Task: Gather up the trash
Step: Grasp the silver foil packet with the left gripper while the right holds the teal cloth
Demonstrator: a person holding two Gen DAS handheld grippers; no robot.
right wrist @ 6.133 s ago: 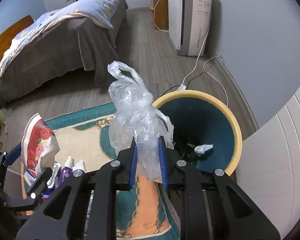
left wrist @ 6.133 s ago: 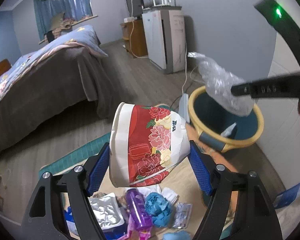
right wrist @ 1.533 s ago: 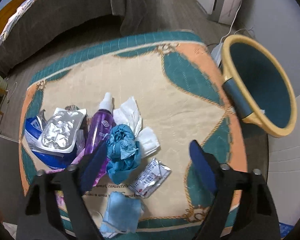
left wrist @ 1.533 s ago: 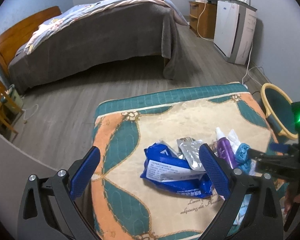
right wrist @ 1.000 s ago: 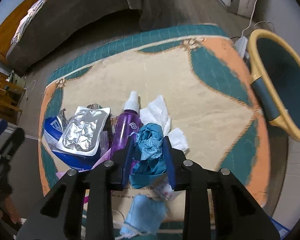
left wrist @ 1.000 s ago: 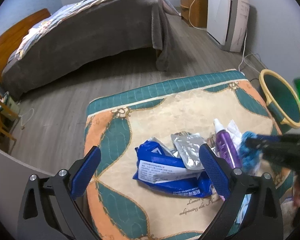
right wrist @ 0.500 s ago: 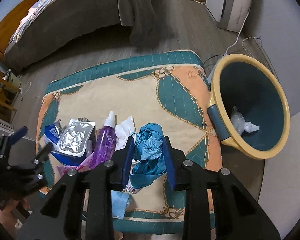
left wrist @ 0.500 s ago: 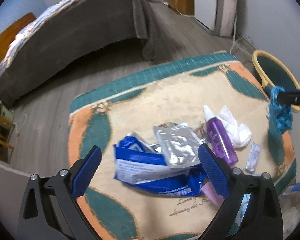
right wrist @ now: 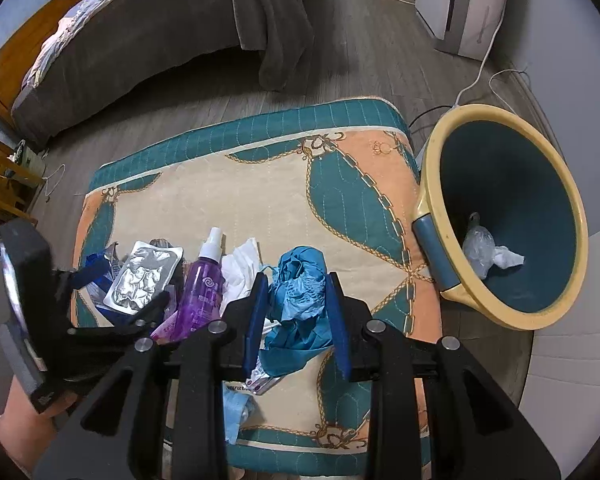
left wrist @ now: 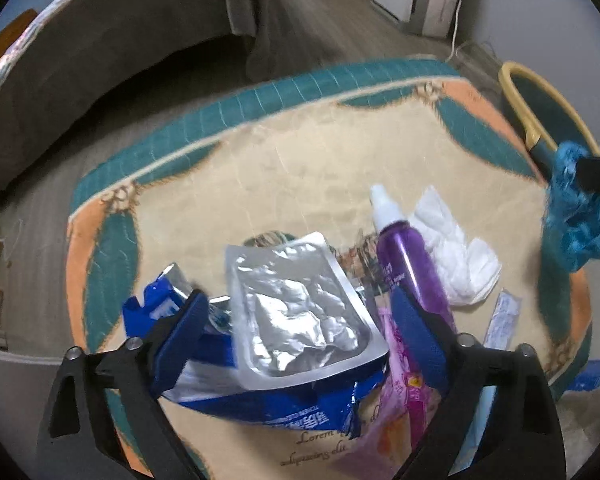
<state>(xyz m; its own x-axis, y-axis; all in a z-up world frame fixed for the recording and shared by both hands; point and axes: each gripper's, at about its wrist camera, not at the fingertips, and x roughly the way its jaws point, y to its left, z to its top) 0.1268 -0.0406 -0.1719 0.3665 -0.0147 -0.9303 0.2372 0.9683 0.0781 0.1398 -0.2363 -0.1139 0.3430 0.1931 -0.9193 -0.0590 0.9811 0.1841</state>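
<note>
The right gripper [right wrist: 298, 312] is clamped on a crumpled blue wad [right wrist: 300, 292] that half a second ago hung lower over the pile; it now rides higher and nearer the right edge of the patterned mat [right wrist: 260, 184], so this piece looks lifted clear and on its way to the bin. In the left wrist view the same blue wad [left wrist: 576, 216] dangles off the mat's right edge, just beside the bin's rim. The left gripper [left wrist: 296, 344], which a moment ago hovered wide above the litter, has dropped and narrowed around the silver foil pouch [left wrist: 296, 304]; its jaws sit either side of the pouch and the torn blue wrapper [left wrist: 276, 400] beneath it, but whether the pads have bitten yet I cannot tell. Just beyond lie the purple spray bottle [left wrist: 408, 256], touching a white tissue [left wrist: 452, 248] to its right, with a small sachet [left wrist: 500, 320] near the mat's right edge. Farther off, past the mat's right edge, stands the yellow-rimmed bin [right wrist: 432, 200], already holding a clear bag and a scrap of tissue, well apart from the remaining pile.
</note>
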